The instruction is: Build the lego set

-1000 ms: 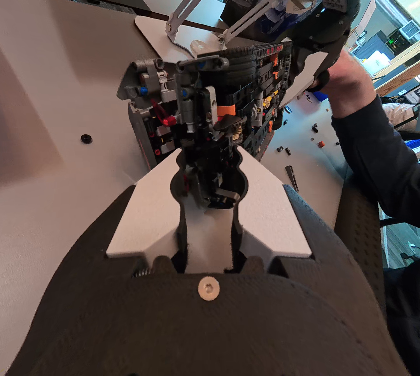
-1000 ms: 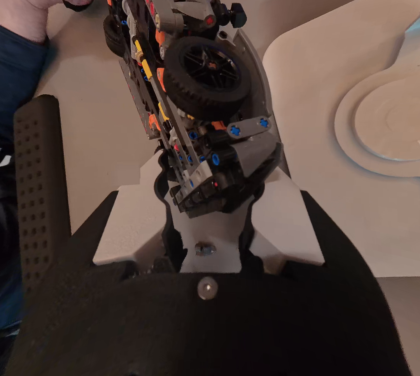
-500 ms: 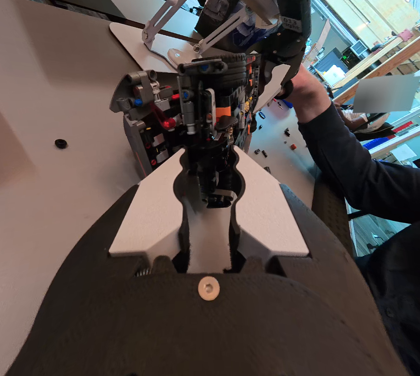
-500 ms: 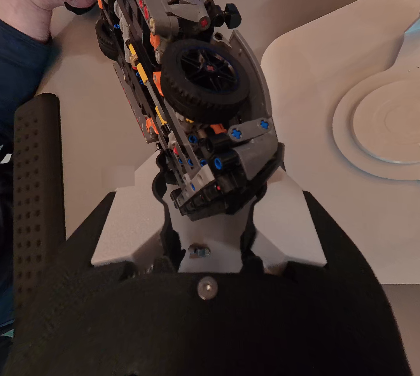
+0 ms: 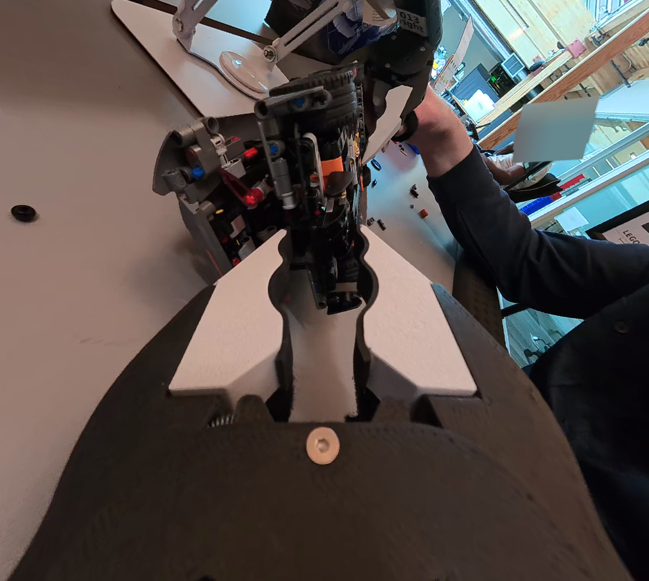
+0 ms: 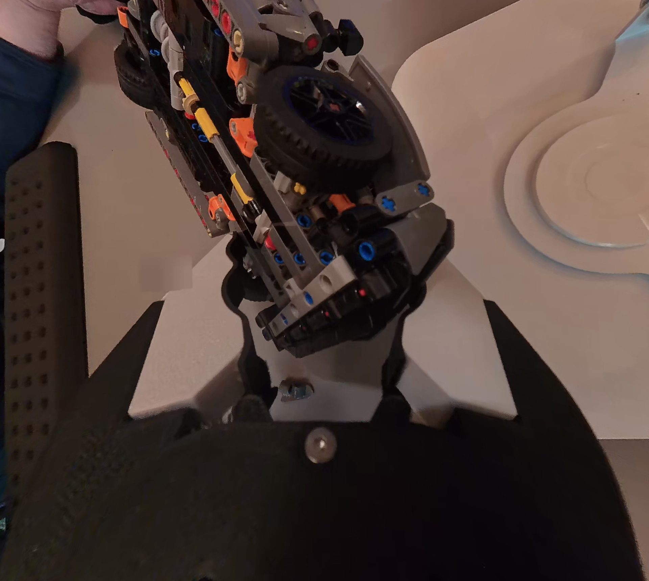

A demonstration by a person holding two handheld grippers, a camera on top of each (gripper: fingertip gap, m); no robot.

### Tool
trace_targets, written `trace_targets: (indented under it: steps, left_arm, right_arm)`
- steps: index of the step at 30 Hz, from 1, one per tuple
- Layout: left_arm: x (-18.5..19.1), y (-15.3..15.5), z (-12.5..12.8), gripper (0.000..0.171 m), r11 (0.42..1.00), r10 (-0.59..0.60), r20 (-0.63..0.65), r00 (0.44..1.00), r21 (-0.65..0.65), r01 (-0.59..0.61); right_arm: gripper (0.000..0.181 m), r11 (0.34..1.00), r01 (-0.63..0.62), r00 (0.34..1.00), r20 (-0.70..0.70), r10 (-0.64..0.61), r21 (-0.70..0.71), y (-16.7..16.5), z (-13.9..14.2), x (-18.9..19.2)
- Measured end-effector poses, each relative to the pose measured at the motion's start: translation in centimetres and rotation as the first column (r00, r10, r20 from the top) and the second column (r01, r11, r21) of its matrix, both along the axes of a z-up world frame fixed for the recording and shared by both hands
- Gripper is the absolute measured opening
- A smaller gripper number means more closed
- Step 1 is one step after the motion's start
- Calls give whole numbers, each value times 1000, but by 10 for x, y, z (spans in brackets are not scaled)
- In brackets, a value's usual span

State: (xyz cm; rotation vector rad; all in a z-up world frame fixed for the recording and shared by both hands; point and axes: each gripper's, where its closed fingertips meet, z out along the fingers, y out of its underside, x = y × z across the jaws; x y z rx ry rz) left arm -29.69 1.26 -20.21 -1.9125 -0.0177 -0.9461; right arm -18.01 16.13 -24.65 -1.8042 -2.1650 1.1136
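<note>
You have the car (image 5: 281,185) off the table (image 5: 87,129), tipped on its side, one end in each gripper. It looks bulky and stiff along the beams but fragile at pinned-on bits, so take it by the frame, never the wheel (image 6: 326,122) or the arch. Your left gripper (image 5: 321,266) has its jaws narrowed onto the black end block, and your right gripper (image 6: 323,297) stands wider, closed on the grey-and-black nose. Loose bricks (image 5: 418,206) lie on the table beyond.
</note>
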Motion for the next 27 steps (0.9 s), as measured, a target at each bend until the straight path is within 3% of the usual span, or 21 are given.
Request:
trace_targets:
  steps: [11,27]
  left_arm:
    - [20,-4,-3,32,995,-98,8,995,-20,98]
    - [51,-9,3,29,979,-204,-100,974,2,206]
  right_arm:
    - [99,999,-53,998,-29,52,-15,-4,-3,3]
    - [100,993,-114,987,-117,111,-21,2,-4,17]
